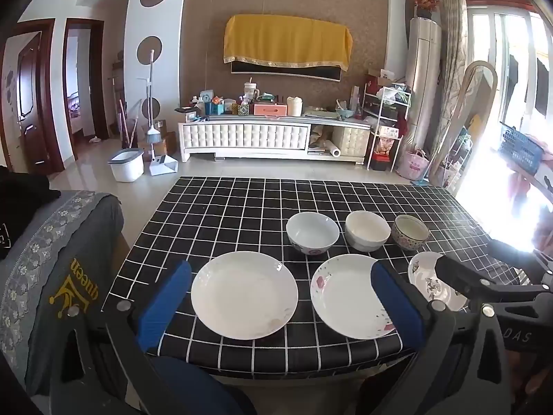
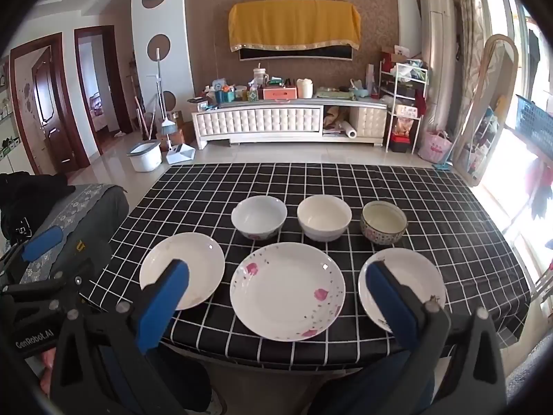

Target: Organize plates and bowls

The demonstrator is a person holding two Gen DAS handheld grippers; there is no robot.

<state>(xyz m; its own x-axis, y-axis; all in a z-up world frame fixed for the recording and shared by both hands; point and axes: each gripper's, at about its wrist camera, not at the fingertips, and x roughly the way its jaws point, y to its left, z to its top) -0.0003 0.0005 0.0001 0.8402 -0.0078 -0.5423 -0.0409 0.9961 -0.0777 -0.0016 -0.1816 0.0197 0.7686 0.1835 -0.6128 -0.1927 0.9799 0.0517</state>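
Three plates lie in a front row on the checked table [image 2: 449, 207]: a plain white plate [image 1: 244, 294] [image 2: 182, 269] on the left, a pink-flowered plate [image 1: 345, 295] [image 2: 287, 290] in the middle, a patterned plate [image 1: 428, 278] [image 2: 414, 276] on the right. Behind them stand three bowls: a white bowl with pink marks [image 1: 312, 232] [image 2: 259, 217], a cream bowl [image 1: 367, 230] [image 2: 324, 217] and a floral-patterned bowl [image 1: 410, 231] [image 2: 383, 223]. My left gripper [image 1: 281, 306] is open and empty above the front edge. My right gripper [image 2: 276, 306] is open and empty too.
A grey-covered chair [image 1: 58, 259] stands left of the table. Beyond the table are a white bucket [image 1: 126, 164], a dustpan and a cluttered TV cabinet [image 1: 273, 135]. A standing mirror [image 2: 484, 114] and bright window are on the right.
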